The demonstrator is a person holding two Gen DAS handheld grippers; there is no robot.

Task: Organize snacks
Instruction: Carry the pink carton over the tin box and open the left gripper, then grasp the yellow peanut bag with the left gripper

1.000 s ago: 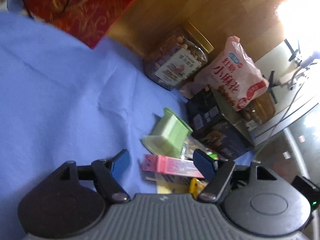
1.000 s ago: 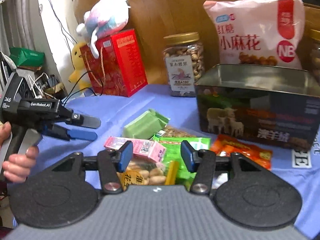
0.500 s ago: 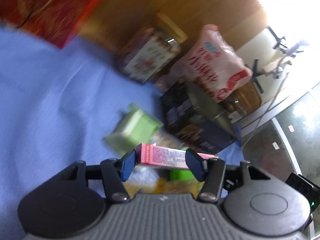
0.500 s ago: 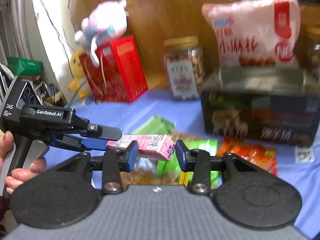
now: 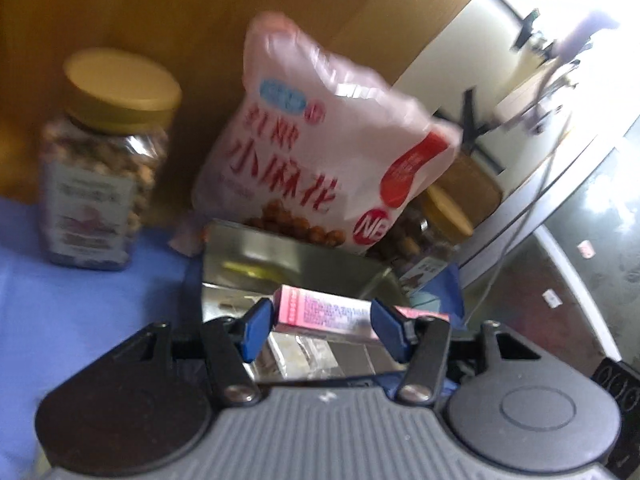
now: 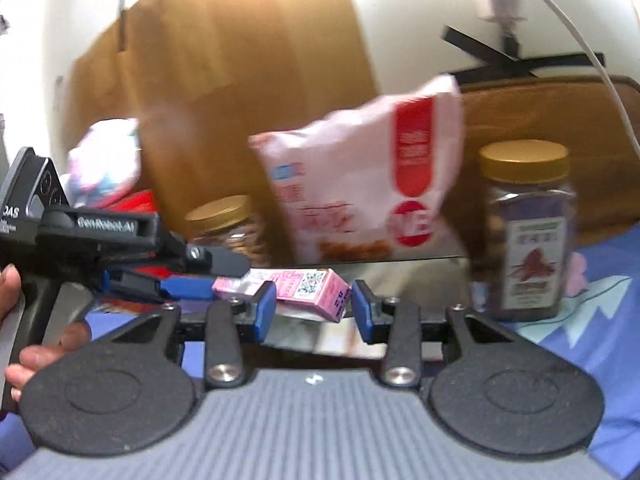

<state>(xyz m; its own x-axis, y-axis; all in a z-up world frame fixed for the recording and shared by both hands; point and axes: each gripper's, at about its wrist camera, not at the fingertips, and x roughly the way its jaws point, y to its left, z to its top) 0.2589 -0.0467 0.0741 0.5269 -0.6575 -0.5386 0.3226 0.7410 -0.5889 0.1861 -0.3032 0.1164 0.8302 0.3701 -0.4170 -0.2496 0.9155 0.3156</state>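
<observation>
The left gripper [image 5: 322, 322] held a small pink box [image 5: 326, 312] crosswise, its blue pads [image 5: 256, 322] pressed against the box's two long ends, directly above the open metal tin [image 5: 288, 268]. In the right wrist view the same pink box [image 6: 308, 290] appeared with a printed square code on its side, and the left gripper [image 6: 216, 272] reached in from the left edge, a hand [image 6: 44, 344] wrapped around its handle. The right gripper [image 6: 314, 306] sat level with the box; its fingers were spread, and the box's end lay in the gap between them, though motion blur made it impossible to tell whether either pad touched it. Inside the tin, beneath the held box, a clear-wrapped packet [image 5: 300, 350] lay on the shiny bottom. The tin stood on a blue cloth [image 5: 80, 312]. Just behind the tin a large pink snack bag [image 5: 320, 152] leaned upright against a brown wooden panel [image 5: 200, 12]. A clear nut jar [image 5: 100, 172] with a gold lid stood to the left of the bag, and a second gold-lidded jar [image 6: 524, 232] stood to its right. Farther back on the left, a pink-and-white plush toy [image 6: 104, 160] rested on something red, blurred.
</observation>
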